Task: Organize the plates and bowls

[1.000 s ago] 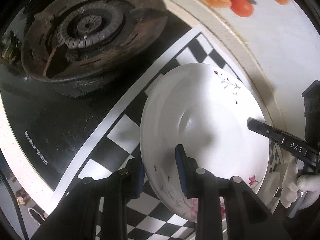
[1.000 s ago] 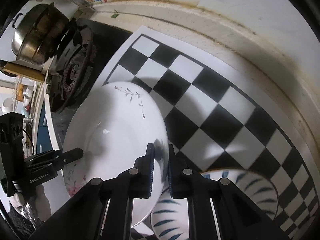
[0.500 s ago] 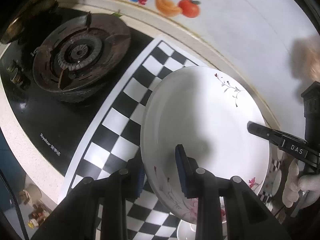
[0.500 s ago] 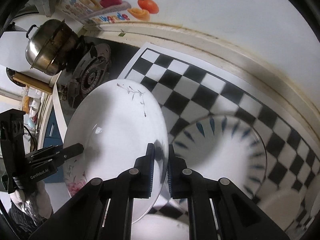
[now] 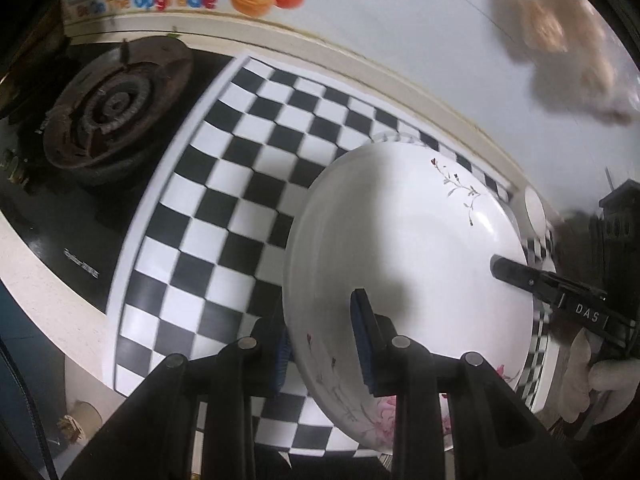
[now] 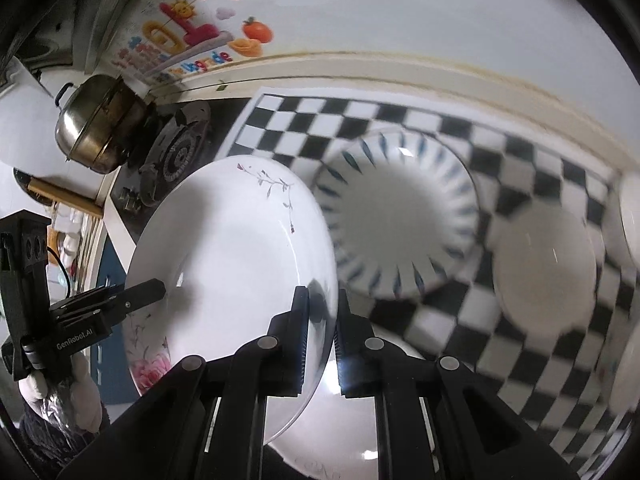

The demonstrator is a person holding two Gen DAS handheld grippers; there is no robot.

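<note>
Hand-held grippers, left [image 5: 322, 340] and right [image 6: 322, 332], each pinched opposite rims of the floral plate [image 5: 400, 264], sharing its weight above the checkered desk [image 5: 224, 216], blue-striped bowl [image 6: 404, 220] at two o'clock.

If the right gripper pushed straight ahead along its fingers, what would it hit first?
Probably the blue-striped bowl, on the checkered mat ahead of the right gripper, which is clamped on the floral plate; depth is unclear.
</note>
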